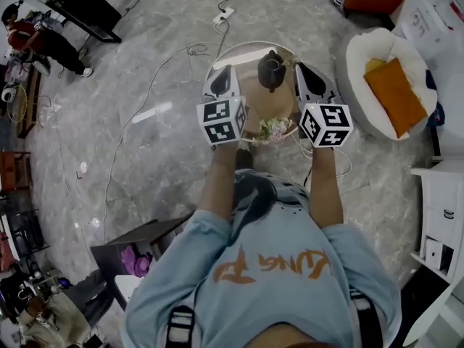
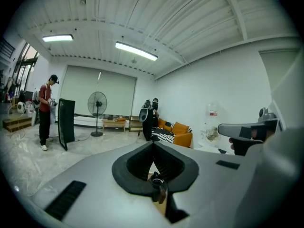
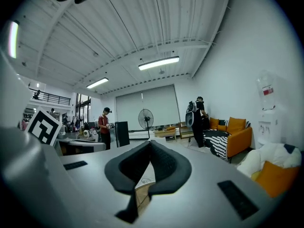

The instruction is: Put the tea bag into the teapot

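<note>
A dark teapot [image 1: 270, 69] stands on the small round wooden table [image 1: 250, 53], between my two grippers. Left of the pot, my left gripper [image 1: 223, 71] [image 2: 153, 143] has its jaws closed together with nothing between the tips. A small dark ringed part [image 2: 157, 183] shows through the gap behind them; I cannot tell what it is. My right gripper [image 1: 301, 69] [image 3: 151, 144] is right of the pot, also shut and empty at the tips. Through its gap, a white printed piece [image 3: 144, 175] lies on the wood; whether it is the tea bag is unclear.
A bunch of pale flowers [image 1: 274, 129] lies at the table's near edge. A white beanbag [image 1: 362, 56] with an orange cushion [image 1: 395, 94] is at the right, with a white cabinet [image 1: 438, 209] nearer. Cables and a power strip [image 1: 223, 14] cross the floor. A person [image 2: 46, 112] stands far off.
</note>
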Demonstrator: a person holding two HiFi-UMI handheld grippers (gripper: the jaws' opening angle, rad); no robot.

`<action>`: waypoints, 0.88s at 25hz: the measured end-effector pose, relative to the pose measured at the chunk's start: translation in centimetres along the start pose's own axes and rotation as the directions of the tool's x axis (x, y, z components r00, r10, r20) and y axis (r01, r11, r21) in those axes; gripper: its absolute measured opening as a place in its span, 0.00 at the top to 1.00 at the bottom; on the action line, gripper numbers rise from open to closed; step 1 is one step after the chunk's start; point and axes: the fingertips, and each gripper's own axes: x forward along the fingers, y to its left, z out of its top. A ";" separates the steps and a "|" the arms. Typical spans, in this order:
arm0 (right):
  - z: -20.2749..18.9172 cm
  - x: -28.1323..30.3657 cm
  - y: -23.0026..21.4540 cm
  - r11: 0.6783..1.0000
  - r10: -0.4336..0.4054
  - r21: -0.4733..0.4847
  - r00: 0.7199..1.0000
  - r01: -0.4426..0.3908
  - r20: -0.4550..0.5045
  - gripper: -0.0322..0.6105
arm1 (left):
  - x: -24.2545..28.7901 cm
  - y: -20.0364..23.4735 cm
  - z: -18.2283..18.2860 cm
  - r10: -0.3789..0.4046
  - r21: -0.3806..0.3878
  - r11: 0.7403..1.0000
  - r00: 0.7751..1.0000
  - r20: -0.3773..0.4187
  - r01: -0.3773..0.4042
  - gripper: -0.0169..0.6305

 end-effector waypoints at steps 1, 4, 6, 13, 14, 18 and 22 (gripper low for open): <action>-0.3 0.1 -0.8 1.000 -0.012 0.005 1.000 0.012 -0.012 0.93 | 0.8 -0.5 -0.4 -0.010 0.001 1.000 1.000 -0.014 0.010 0.94; -1.6 0.9 -2.7 0.999 -0.043 0.028 0.998 0.044 -0.047 0.93 | 3.0 -0.8 -1.3 -0.032 -0.004 0.999 0.998 -0.049 0.032 0.94; -2.9 1.9 -3.4 0.998 -0.057 0.037 0.995 0.060 -0.078 0.93 | 4.4 -0.4 -2.5 -0.041 -0.007 0.999 0.996 -0.085 0.040 0.94; -5.2 6.2 -5.2 0.995 -0.092 0.025 0.988 0.096 -0.120 0.93 | 9.3 0.5 -4.6 -0.084 0.163 0.980 0.977 -0.195 0.116 0.94; -5.3 7.0 -5.4 0.995 -0.096 0.022 0.988 0.100 -0.124 0.93 | 10.0 0.8 -4.7 -0.092 0.156 0.980 0.975 -0.200 0.124 0.94; -6.1 9.8 -6.9 0.989 -0.132 0.043 0.980 0.140 -0.146 0.93 | 13.2 1.9 -5.1 -0.126 0.140 0.977 0.964 -0.233 0.161 0.94; -7.5 12.8 -7.8 0.981 -0.171 0.054 0.967 0.184 -0.187 0.93 | 16.6 3.5 -6.0 -0.164 0.119 0.972 0.948 -0.273 0.203 0.94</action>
